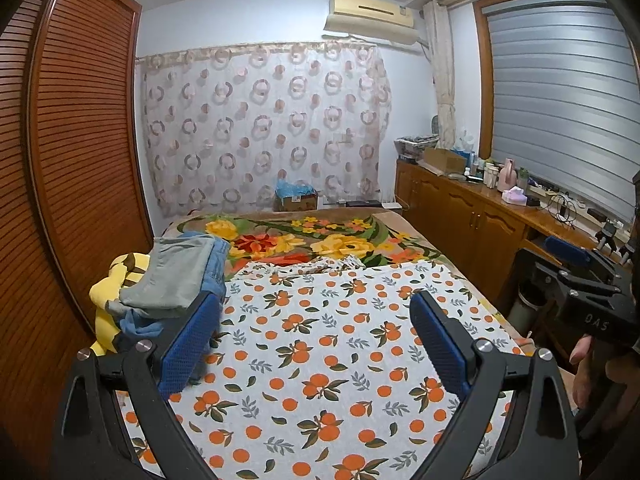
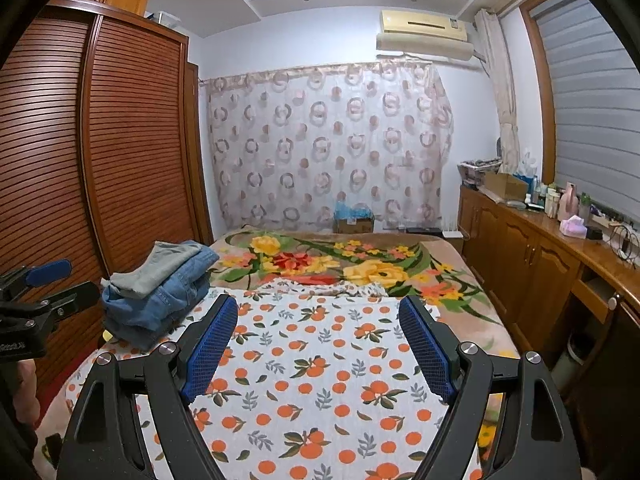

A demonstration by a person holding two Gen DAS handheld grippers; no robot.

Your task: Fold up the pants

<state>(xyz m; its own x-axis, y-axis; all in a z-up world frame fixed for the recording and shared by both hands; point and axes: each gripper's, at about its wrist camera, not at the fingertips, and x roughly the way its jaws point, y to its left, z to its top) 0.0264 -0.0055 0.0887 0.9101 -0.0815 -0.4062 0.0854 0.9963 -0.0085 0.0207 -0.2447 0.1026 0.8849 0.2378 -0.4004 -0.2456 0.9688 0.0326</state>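
We hold the left tongs [image 1: 316, 344] and the right tongs [image 2: 318, 350] spread wide apart, gripping nothing, above the bed [image 2: 460, 276]. The orange-print pants [image 2: 312, 364] lie flat on it under both. A stack of folded clothes [image 2: 160, 288] sits at ten o'clock, near the wardrobe [image 2: 132, 140]. The worktop [image 2: 568, 236] runs along at three o'clock.

We can read only one text: the pale letters "DAS" on the black body of the right gripper [image 1: 576, 256], seen in the left wrist view. Other labels are too blurred.
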